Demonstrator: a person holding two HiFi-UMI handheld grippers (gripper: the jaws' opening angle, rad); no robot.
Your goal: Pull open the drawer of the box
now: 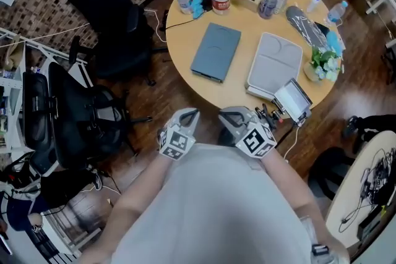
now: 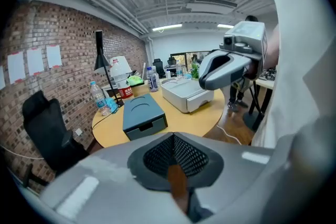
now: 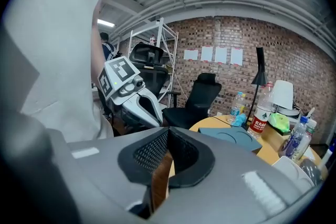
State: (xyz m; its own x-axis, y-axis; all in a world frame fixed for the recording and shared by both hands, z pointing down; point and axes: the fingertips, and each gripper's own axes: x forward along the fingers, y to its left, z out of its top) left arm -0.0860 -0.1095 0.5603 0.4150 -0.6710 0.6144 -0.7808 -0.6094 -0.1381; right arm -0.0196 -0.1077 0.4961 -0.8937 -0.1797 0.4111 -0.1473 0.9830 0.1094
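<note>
While its drawer (image 2: 149,128) sits closed, slate-blue box (image 1: 216,51), flat on round table (image 1: 235,87).

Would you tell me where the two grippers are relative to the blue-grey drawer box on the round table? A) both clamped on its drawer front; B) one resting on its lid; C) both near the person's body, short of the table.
C: in the head view the left gripper and right gripper sit by the person's torso, jaws shut and empty, apart from the blue-grey box on the table.
</note>
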